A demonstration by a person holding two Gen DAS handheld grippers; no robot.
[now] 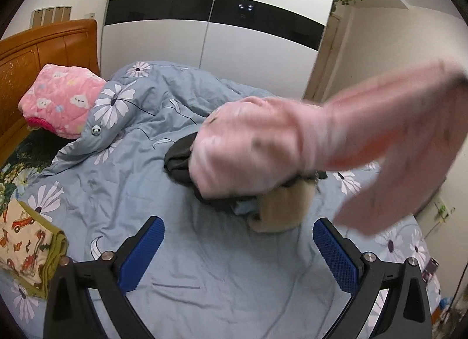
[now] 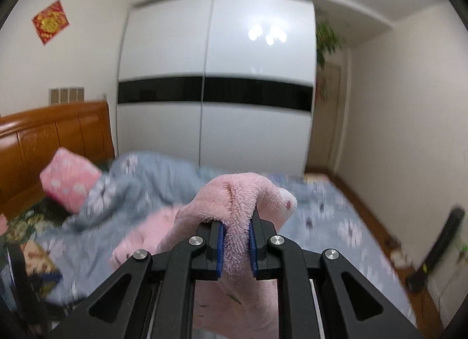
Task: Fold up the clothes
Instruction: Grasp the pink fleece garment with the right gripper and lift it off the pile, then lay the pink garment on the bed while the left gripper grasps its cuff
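Note:
A pink fleece garment (image 1: 292,146) hangs blurred in the air above a pile of clothes: a dark garment (image 1: 178,160) and a tan one (image 1: 280,210) on the blue floral duvet (image 1: 122,181). My left gripper (image 1: 238,239) is open and empty, low over the duvet in front of the pile. In the right wrist view my right gripper (image 2: 236,231) is shut on the pink fleece garment (image 2: 231,201), which drapes over and below its fingers, held above the bed.
A folded cartoon-print cloth (image 1: 26,236) lies at the left edge of the bed. A pink cloud-print quilt (image 1: 61,99) leans at the wooden headboard (image 1: 49,46). A white wardrobe (image 1: 216,29) stands behind the bed. The wooden floor (image 2: 377,222) runs along the right.

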